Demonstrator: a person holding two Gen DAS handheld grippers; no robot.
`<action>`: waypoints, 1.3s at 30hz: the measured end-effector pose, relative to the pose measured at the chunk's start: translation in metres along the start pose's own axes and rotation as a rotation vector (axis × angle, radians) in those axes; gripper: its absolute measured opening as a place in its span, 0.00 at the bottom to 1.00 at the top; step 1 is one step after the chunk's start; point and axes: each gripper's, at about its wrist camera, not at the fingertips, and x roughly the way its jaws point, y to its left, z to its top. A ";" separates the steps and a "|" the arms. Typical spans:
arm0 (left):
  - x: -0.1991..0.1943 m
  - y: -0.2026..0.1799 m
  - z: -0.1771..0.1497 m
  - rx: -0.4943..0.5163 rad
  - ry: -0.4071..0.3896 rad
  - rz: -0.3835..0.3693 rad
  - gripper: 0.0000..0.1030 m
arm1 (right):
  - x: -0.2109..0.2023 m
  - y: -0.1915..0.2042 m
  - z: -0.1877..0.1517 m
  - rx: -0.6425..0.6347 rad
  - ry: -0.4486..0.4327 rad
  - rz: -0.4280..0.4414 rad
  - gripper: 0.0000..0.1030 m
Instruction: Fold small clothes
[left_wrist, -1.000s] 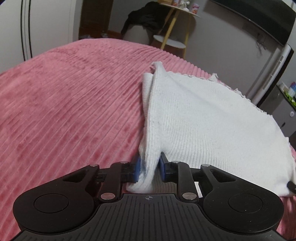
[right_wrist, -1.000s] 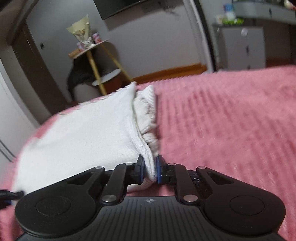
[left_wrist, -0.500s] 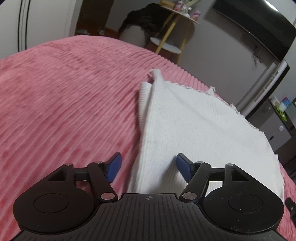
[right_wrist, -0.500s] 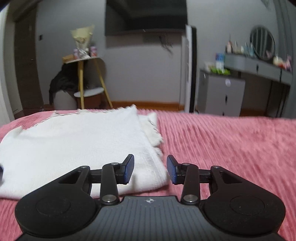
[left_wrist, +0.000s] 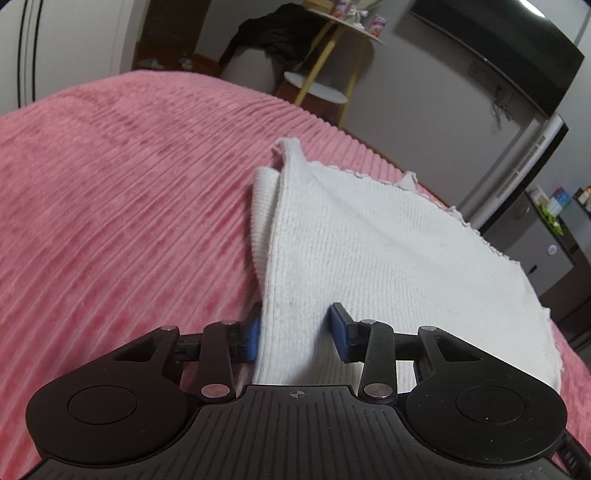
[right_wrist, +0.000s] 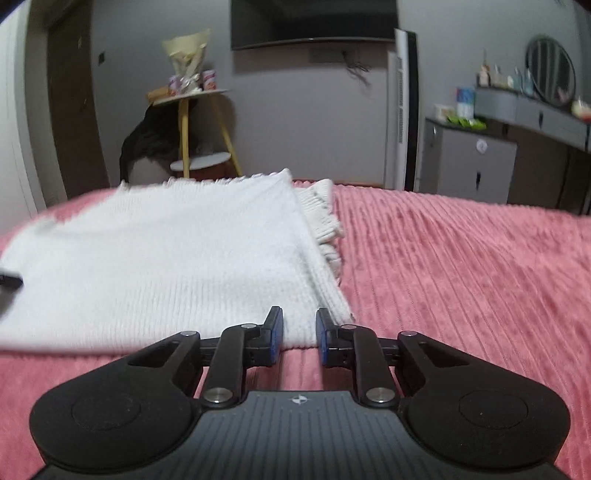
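Note:
A white knitted garment lies folded on a pink ribbed bedspread. My left gripper is open, its blue pads either side of the garment's near left edge, with cloth between them. In the right wrist view the same garment lies flat with a ribbed layer sticking out at its right side. My right gripper is partly open, its pads just in front of the garment's near right corner, not gripping it. The tip of the other gripper shows at the far left.
The bedspread stretches wide on both sides of the garment. Beyond the bed stand a yellow-legged side table, a wall television, a tall white appliance and grey drawers.
Both grippers were shut on the garment's near edge a second ago and opened, letting it drop flat. Since half a second ago the jaws have narrowed somewhat and moved closer around the edge.

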 end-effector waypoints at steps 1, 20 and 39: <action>-0.003 0.002 -0.003 0.000 0.010 -0.006 0.45 | -0.002 -0.005 0.003 0.029 -0.009 0.006 0.17; -0.032 0.019 -0.021 -0.021 0.019 -0.002 0.67 | -0.012 -0.024 0.010 0.143 0.006 -0.122 0.19; -0.017 -0.027 0.025 -0.048 0.013 0.029 0.20 | -0.020 0.008 0.005 0.122 -0.013 0.070 0.31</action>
